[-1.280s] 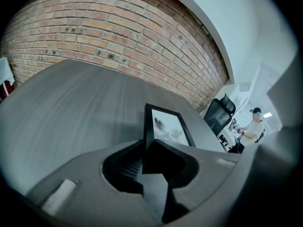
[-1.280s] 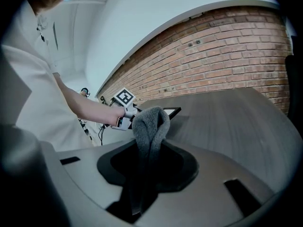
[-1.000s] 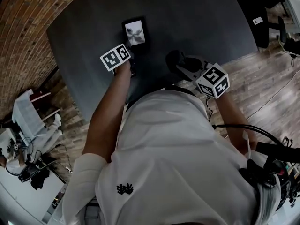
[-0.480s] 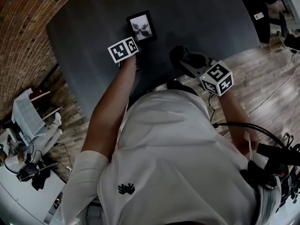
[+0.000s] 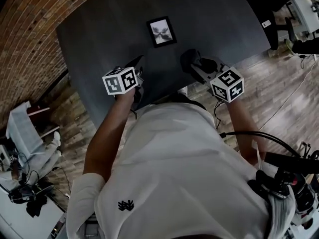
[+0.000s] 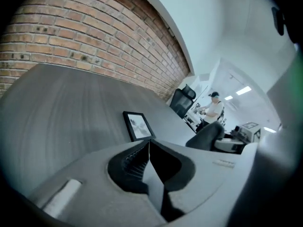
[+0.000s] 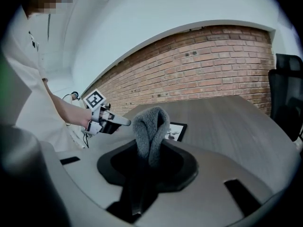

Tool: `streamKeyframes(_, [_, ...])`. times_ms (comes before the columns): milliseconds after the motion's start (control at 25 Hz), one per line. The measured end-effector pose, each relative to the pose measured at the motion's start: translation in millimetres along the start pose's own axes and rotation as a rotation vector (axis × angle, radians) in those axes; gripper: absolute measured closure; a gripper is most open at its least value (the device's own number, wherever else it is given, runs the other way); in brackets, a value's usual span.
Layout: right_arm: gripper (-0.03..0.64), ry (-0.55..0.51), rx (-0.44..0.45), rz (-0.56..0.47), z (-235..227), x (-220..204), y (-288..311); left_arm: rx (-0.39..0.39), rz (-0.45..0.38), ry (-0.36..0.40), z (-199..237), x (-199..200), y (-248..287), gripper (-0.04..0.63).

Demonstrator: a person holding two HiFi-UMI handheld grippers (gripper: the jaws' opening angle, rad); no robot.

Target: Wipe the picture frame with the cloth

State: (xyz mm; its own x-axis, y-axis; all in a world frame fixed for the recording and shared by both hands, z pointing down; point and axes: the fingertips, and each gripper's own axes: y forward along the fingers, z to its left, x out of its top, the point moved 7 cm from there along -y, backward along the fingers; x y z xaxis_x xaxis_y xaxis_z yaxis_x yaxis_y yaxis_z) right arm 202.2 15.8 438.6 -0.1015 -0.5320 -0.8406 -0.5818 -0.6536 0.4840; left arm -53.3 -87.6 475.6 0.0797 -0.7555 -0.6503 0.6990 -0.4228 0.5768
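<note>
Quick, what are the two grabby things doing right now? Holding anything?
Left gripper: fingers closing, almost together, nothing between them.
Right gripper: closed on the grey cloth.

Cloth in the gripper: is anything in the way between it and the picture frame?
No, nothing visible. The right gripper holds the cloth, and only bare table lies between it and the picture frame.

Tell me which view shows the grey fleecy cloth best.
The right gripper view: the folded grey fleecy cloth stands clamped in the right tool, close and central. The head view shows the cloth only as a dark lump; the left gripper view shows none.
</note>
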Motion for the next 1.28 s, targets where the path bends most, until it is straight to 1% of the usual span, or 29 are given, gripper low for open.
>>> streamKeyframes(80, [0.508,-0.006,-0.019,-0.001,24,2,5,-0.082,0.003,0.041,0,-8,-38,0.583])
streamKeyframes(160, [0.508,-0.008,-0.033,-0.004,50,5,8,-0.147,0.009,0.08,1,-17,-74,0.583])
streamKeyframes(280, [0.508,-0.01,-0.043,0.002,87,3,10,-0.211,0.016,0.09,3,-34,-125,0.583])
streamKeyframes(360, [0.508,-0.02,-0.052,0.006,109,1,10,-0.237,0.008,0.099,2,-45,-154,0.583])
streamKeyframes(560, [0.508,-0.027,-0.068,-0.008,165,-5,9,-0.238,0.008,0.196,2,-68,-208,0.583])
streamKeyframes(720, [0.508,-0.044,-0.056,0.002,217,-14,11,-0.248,-0.001,0.237,8,-82,-245,0.583])
streamKeyframes(840, [0.508,-0.061,-0.045,0.009,237,-19,9,-0.251,-0.015,0.235,7,-88,-256,0.583])
streamKeyframes(1080, [0.509,-0.071,-0.033,0.013,256,-26,9,-0.259,-0.01,0.248,2,-98,-261,0.583])
streamKeyframes(1280, [0.509,-0.081,-0.028,0.018,266,-27,10,-0.241,-0.008,0.226,9,-107,-271,0.583])
